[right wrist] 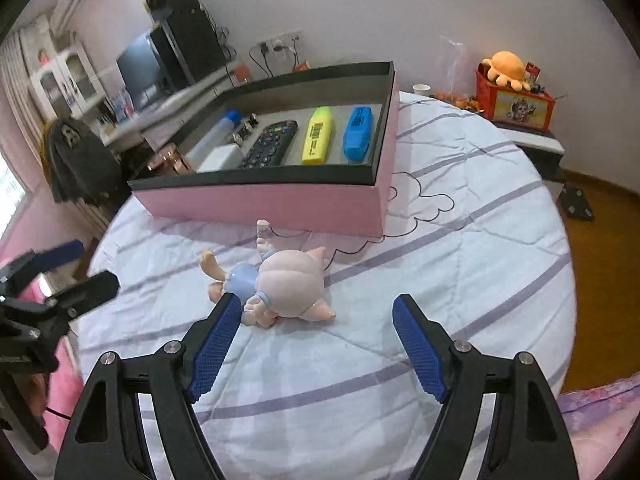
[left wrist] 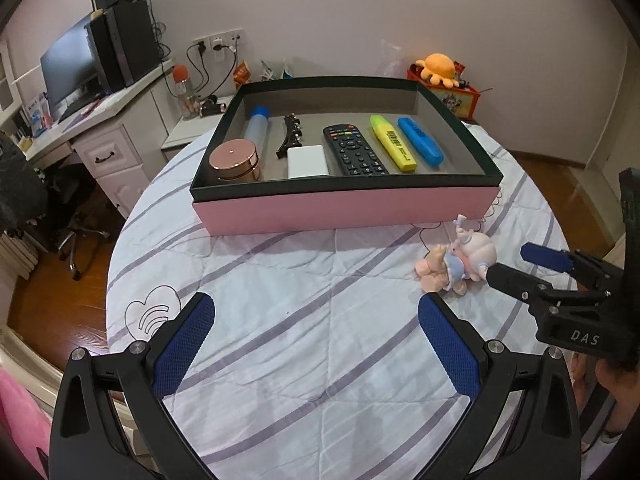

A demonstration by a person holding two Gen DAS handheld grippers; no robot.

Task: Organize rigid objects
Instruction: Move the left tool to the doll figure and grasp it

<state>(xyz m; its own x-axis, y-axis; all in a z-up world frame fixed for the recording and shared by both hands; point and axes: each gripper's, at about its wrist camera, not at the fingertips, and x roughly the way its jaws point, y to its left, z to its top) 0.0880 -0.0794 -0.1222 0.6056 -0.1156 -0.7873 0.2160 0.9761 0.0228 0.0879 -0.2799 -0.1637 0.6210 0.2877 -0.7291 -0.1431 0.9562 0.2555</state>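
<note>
A small glossy plastic doll figurine (right wrist: pixel 280 284), pale pink with a rounded, ridged head and a light blue outfit, lies on its side on a bed covered by a quilted white sheet (right wrist: pixel 460 240) with lavender stripes and thin black line drawings. It rests in front of a shallow rectangular box (right wrist: pixel 280 204), apart from the box's front wall.

The right gripper (right wrist: pixel 316 316) hangs just above the sheet with its two fingers spread wide and nothing between them. Its fingers are black plastic faced with blue, finely dimpled rubber pads (right wrist: pixel 216 344). The left pad's tip sits right at the doll's arm; whether it touches cannot be told.

The left gripper (left wrist: pixel 316 314) is likewise spread wide and empty, over bare sheet well to the left of the doll (left wrist: pixel 460 264).

The box (left wrist: pixel 340 210) has smooth pink outer walls, a dark green rim and a grey lining. Inside, laid in a row from left to right: a squat rose-gold metallic jar (left wrist: pixel 236 166), a clear tube with a blue cap (left wrist: pixel 258 126), a black hair clip (left wrist: pixel 290 136), a white rounded rectangular block (left wrist: pixel 308 162), a black remote control (left wrist: pixel 354 150) with small buttons, a yellow highlighter (left wrist: pixel 392 142) and a blue highlighter (left wrist: pixel 420 140).

Behind the bed, an orange plush octopus (left wrist: pixel 438 68) sits on a red printed box (left wrist: pixel 456 94).
</note>
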